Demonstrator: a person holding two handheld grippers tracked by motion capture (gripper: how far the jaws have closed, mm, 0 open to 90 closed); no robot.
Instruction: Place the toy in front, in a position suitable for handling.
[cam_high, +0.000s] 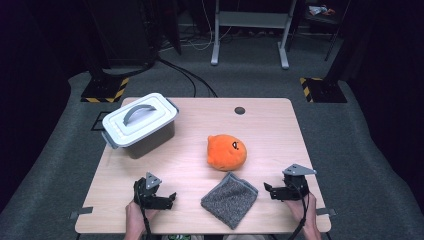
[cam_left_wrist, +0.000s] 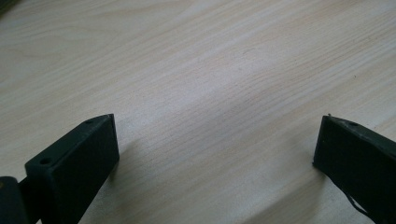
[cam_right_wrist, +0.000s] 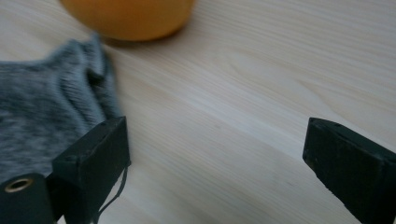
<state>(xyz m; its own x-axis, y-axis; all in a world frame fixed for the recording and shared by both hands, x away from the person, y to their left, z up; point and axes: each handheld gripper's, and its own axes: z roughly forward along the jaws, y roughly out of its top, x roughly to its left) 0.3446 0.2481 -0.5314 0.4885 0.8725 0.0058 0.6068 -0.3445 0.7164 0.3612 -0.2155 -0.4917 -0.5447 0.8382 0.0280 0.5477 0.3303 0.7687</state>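
Left gripper (cam_high: 171, 196) low, jaws wide apart, right gripper (cam_high: 267, 190) likewise — tips pointing inward

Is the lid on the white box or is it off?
On. The white lid with its grey handle sits flat on top of the box.

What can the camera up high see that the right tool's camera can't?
The high view takes in the lidded box, the left tool, the person's hands, and the floor around the table. The right gripper view gives a close look at the right tool, with its jaws wide apart over bare wood. Both share the orange plush, the grey cloth, and the table.
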